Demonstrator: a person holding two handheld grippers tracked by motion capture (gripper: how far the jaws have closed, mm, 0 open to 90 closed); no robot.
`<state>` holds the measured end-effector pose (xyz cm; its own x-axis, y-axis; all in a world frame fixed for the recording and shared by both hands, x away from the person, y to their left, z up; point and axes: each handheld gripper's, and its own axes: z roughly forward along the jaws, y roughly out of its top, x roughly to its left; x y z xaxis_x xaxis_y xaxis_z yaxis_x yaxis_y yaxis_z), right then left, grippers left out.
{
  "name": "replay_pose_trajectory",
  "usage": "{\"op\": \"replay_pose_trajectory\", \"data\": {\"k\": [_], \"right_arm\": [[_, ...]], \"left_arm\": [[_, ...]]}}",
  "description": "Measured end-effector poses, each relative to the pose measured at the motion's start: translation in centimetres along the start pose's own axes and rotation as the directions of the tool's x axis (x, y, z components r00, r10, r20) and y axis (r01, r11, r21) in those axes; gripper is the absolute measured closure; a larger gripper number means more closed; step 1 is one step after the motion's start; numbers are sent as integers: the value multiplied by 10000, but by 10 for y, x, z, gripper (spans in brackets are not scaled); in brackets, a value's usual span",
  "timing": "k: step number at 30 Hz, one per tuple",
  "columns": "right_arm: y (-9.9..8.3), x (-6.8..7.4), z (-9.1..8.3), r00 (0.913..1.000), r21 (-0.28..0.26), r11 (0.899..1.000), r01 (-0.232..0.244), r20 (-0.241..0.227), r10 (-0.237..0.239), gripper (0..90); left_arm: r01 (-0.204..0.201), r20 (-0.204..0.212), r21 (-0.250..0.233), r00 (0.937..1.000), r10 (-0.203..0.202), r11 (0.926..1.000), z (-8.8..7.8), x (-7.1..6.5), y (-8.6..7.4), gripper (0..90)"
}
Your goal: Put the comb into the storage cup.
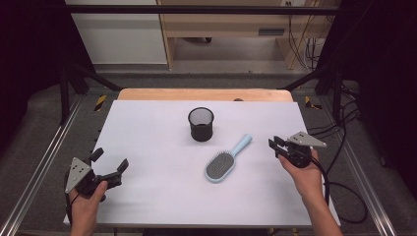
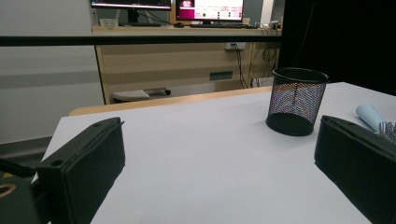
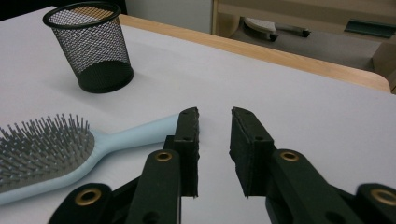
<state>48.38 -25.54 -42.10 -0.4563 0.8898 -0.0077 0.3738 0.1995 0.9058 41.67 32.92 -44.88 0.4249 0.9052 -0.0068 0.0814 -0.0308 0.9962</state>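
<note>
The hairbrush [image 1: 224,161] is lying bristles up on the white table [image 1: 147,147], its pale blue handle angling up and away toward your right gripper [image 1: 277,146], with the handle's end just off the tips of that gripper and slightly to their left in the right gripper view [image 3: 144,133]. You are holding that right gripper [image 3: 215,140] low over the table with its jaws a narrow gap apart and nothing between them, so I judge you are lining up the approach and the grasp itself is not yet begun. Beyond the brush head, farther from you, the black mesh cup [image 1: 201,124] is standing upright and apart from the brush, looking like the place the brush is meant for. Your left gripper [image 1: 109,164] is waiting well off to the other side, its jaws spread wide and empty, with the cup ahead of it and to its right [image 2: 297,100]. The next move is calling for you to swing the right jaws a little left so the handle sits between them, opening wider if the gap is too tight, then closing squarely across the handle so the brush is not twisting as it comes up.
</note>
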Motion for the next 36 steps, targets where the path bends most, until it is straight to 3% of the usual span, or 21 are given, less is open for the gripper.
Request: {"op": "replay_pose_trajectory", "data": {"k": [3,7,12,13,22,26,30,36], "right_arm": [[5,-1,9,10000,109,9999,-42,-72,43,779],[7,-3,16,9984,181,9986,-497,-259,502,834],[15,1,30,9989,707,9968,-371,-242,389,890],[20,3,36,9995,1003,9946,-262,-143,278,895],[33,15,61,9999,1548,9879,34,-141,-13,900],[44,25,71,9986,1877,9809,518,-56,-517,900],[44,28,81,9979,2036,9772,611,102,-645,900],[38,34,96,9953,2548,9628,897,138,-964,900]], "left_arm": [[-11,-28,30,10000,11,10000,1,0,-1,17],[-11,-38,33,10000,12,10000,1,0,-1,18],[-77,-38,88,10000,77,9999,2,0,-1,19],[-128,-72,91,9999,128,9999,2,0,-1,22],[-163,-67,142,9998,164,9998,4,1,-2,25],[-259,-16,212,9997,259,9994,6,0,-2,26],[-332,-8,197,9994,332,9993,6,-1,-1,25],[-484,79,271,9988,482,9985,7,-3,-1,26]]}}
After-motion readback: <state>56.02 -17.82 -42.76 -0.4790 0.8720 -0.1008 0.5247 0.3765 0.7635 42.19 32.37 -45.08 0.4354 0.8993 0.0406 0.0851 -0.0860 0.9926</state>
